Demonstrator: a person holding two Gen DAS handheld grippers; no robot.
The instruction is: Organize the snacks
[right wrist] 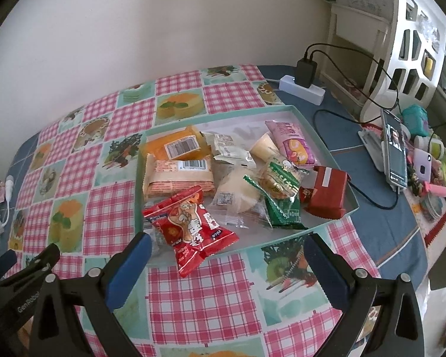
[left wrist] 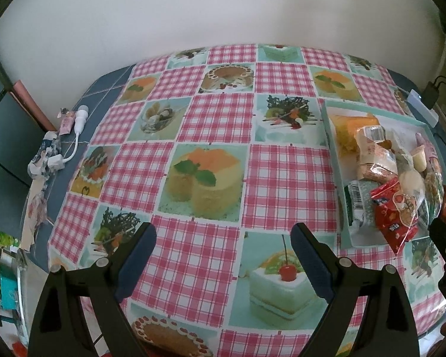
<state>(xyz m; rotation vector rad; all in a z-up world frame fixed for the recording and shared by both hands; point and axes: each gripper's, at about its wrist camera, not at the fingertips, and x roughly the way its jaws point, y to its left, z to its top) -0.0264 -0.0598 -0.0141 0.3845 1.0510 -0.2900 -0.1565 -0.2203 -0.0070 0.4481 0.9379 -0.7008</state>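
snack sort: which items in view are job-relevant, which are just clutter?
Job:
tray
red snack packet
orange packet
green packet
pink packet
red box

Clutter:
power strip
black charger
phone
white cable

1. The tray [right wrist: 327, 145] lies on the desk [right wrist: 211, 294] toward its right side, with the snacks [right wrist: 223, 175] piled in it.
2. One packet [right wrist: 190, 223] hangs over the tray's near rim.
3. A power strip [right wrist: 303, 89] lies behind the tray at the far right corner.
4. A phone [right wrist: 395, 151] stands right of the tray.
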